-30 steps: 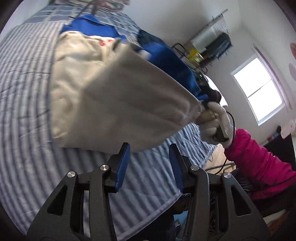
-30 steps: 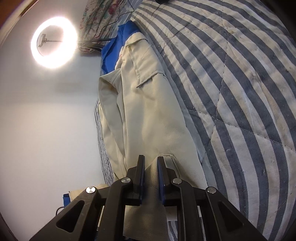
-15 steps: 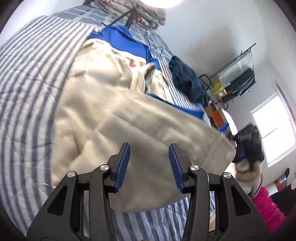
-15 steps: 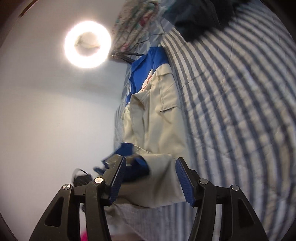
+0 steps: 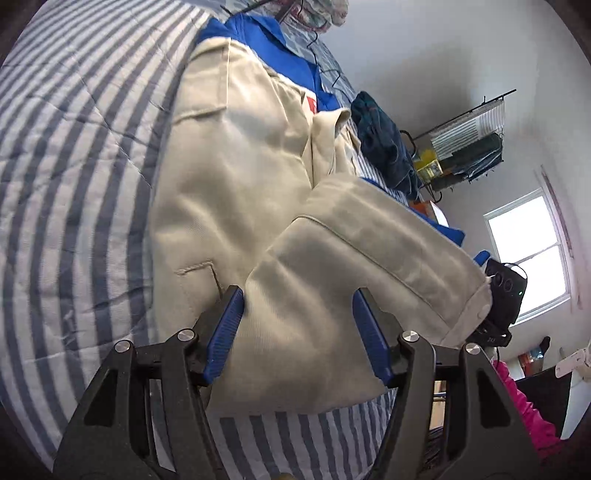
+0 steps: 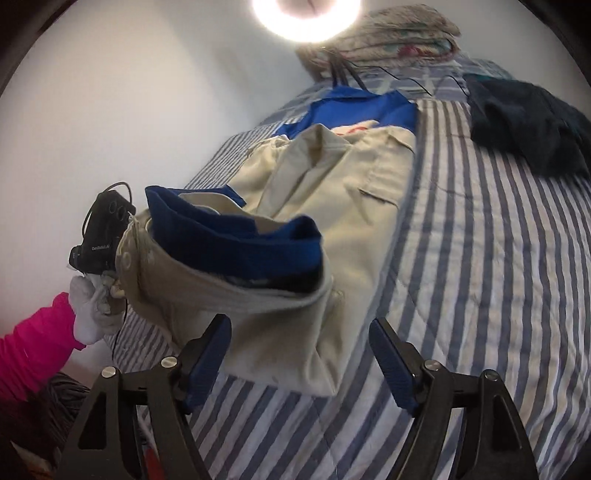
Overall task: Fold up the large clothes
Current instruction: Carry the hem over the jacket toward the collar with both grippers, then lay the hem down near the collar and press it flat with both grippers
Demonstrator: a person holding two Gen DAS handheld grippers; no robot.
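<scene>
Here the beige jacket lies lengthwise on the striped quilt of the bed, its blue lining showing at the folded-over near end and at the collar end. The near part is doubled back over the body of the garment, with the sleeve cuff hanging off toward the bed edge.

Left gripper: jaws opening, blue pads either side of the folded fabric, which lies between them; the pads do not press on it.

Right gripper: jaws opening, spread wide over the near hem of the jacket; the cloth lies below and between them, not pinched.

In the right wrist view, a white-gloved hand with a pink sleeve holds the other tool beside the cuff.

A dark teal garment sits apart on the quilt, far side. A ring light glows at the head of the bed, next to folded floral bedding. A window is beyond the bed.
</scene>
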